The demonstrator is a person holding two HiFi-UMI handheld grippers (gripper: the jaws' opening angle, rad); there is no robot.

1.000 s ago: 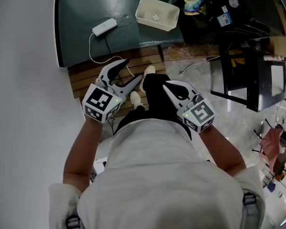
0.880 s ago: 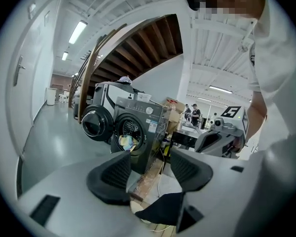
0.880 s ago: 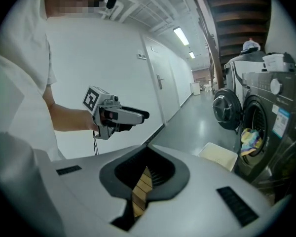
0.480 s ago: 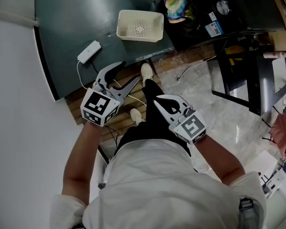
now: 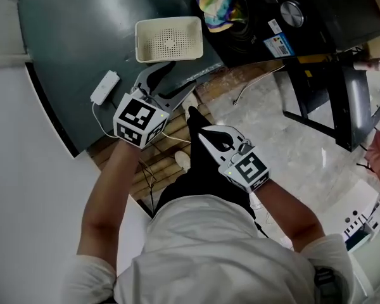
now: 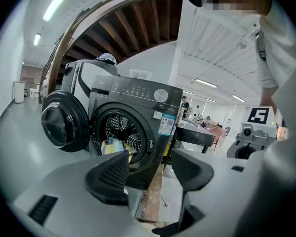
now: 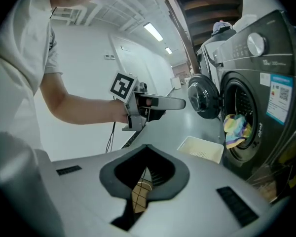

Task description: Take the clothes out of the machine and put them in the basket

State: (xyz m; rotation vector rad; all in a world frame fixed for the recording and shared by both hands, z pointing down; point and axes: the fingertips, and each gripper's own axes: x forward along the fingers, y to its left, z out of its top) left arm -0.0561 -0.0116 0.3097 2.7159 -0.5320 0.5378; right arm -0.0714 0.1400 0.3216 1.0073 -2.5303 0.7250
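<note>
At the top of the head view, right of centre, the dark machine (image 5: 304,5) has its round door (image 6: 64,120) swung open. A bundle of clothes (image 5: 218,5) in yellow, blue and purple lies in the mouth of the drum (image 6: 121,130), and part of it hangs over the lower lip. All the clothes that can be seen are in the machine.

Just left of the clothes, the cream basket (image 5: 145,43) sits on a dark green mat (image 5: 82,30) on the floor. It is upright, its bottom is perforated, and it is empty. In the right gripper view it stands below the open door, close to the machine's front. A white power block (image 5: 104,87) with a cable lies on the mat at the basket's lower left.

The person stands over wooden slats (image 5: 158,170), both forearms stretched forward.

The left gripper (image 5: 177,78) is at centre left of the head view, just below the basket, and aims toward the machine. Its jaws stand apart and have just been opening. Nothing is between them, and the left gripper view shows the drum and clothes beyond the gap.

The right gripper (image 5: 206,135) is lower, near the frame's centre and well short of the machine. Its tips are pressed together and pinch nothing. Only the slats show through the hollow behind the tips in its own view.
</note>
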